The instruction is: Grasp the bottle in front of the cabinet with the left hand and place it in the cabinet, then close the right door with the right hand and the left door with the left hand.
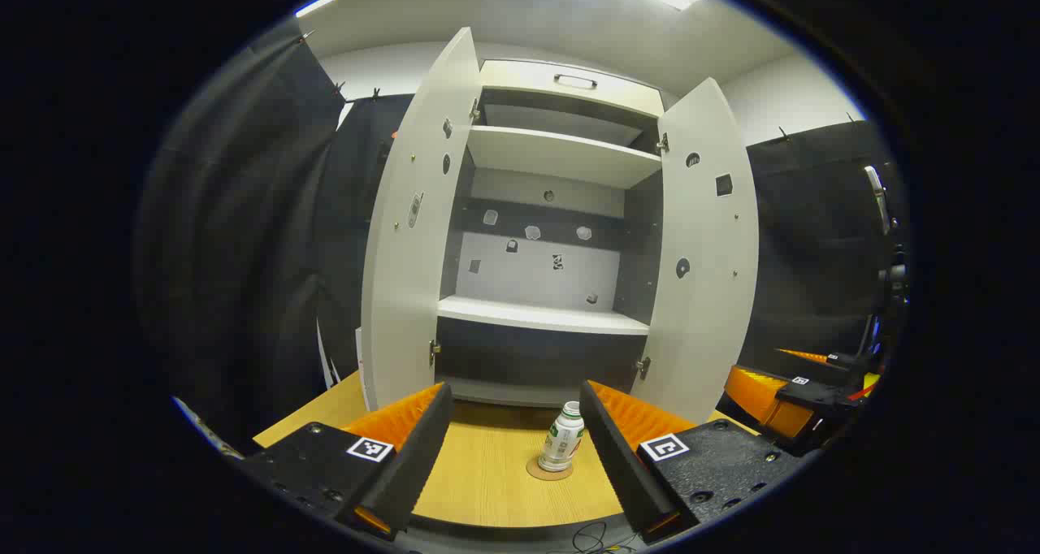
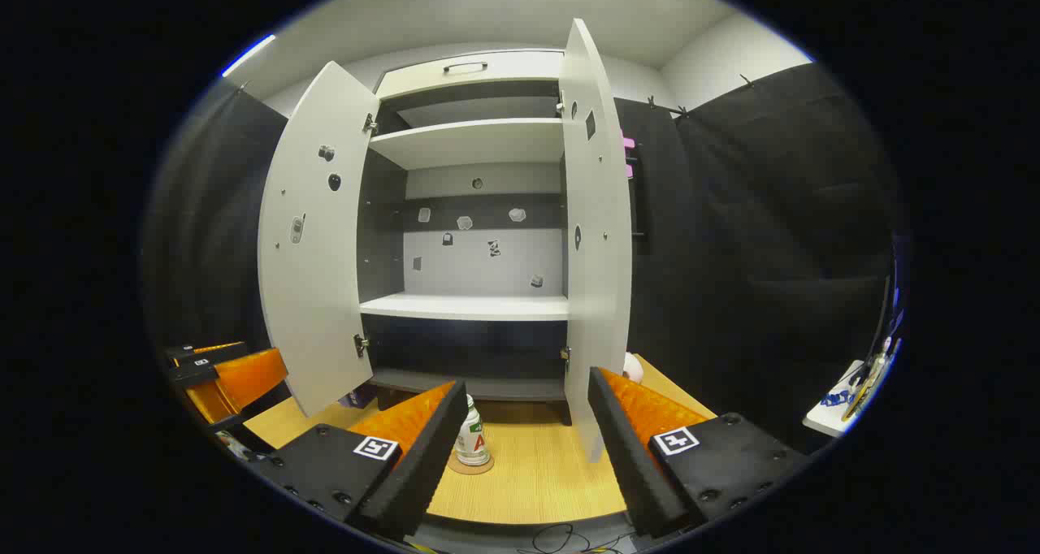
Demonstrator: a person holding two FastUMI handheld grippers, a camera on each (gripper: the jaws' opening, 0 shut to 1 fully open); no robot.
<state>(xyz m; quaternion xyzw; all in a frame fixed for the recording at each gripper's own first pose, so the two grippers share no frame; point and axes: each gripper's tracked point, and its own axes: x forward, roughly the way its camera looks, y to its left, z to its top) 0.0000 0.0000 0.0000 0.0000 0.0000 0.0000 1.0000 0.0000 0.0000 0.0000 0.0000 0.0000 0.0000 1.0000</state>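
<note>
A small white bottle [image 1: 562, 438] with a green label stands upright on a round coaster [image 1: 549, 470] on the wooden table [image 1: 487, 489], in front of the white cabinet [image 1: 536, 314]. Both doors are swung wide: the left door [image 1: 414, 229] and the right door [image 1: 703, 253]. My left gripper [image 1: 515, 391] is open, hovering short of the bottle, which appears nearer its right finger. My right gripper [image 2: 528, 383] is open and holds nothing; the bottle [image 2: 471, 440] shows by its left finger. The right door [image 2: 597, 237] stands edge-on just ahead of it. The other gripper [image 2: 219, 375] is off to the left.
The cabinet has a middle shelf [image 2: 463, 306] and an upper shelf [image 2: 471, 141], both bare. Black cloth walls flank the cabinet. A small white round object [image 2: 632, 367] sits on the table behind the right door. A white surface with clutter [image 2: 837, 412] lies far right.
</note>
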